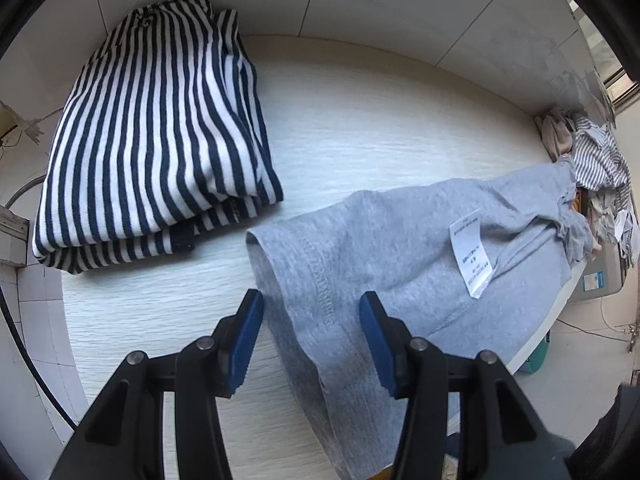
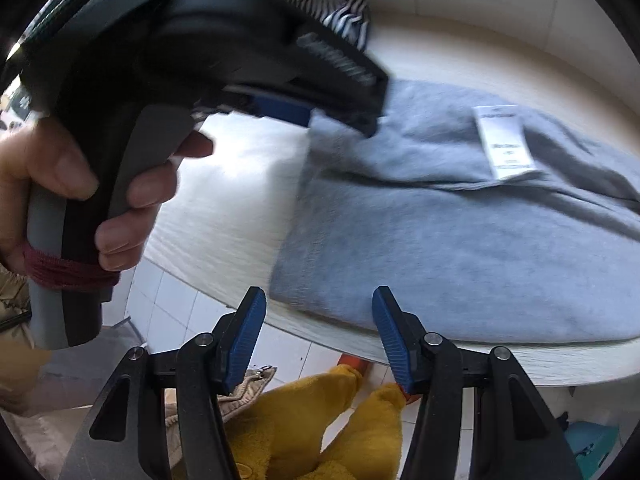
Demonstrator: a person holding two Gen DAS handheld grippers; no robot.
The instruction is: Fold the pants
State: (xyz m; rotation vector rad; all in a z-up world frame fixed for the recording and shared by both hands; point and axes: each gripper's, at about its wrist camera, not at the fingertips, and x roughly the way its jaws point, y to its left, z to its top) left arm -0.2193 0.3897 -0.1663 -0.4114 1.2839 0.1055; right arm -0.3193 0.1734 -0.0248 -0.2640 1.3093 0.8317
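Grey pants [image 1: 400, 248] lie beneath the steeply down-tilted left gripper [image 1: 311, 312].

A pale wooden table [image 1: 360, 128] with a faint grain stood against a white wall [image 1: 400, 8] made of big smooth panels. Bright daylight fell on the table top. Past the table's far right end was a window [image 1: 618, 80]. Under the table, the floor [image 2: 172, 300] was white tiles. A black cable [image 1: 24, 344] hung down beside the table's left end.
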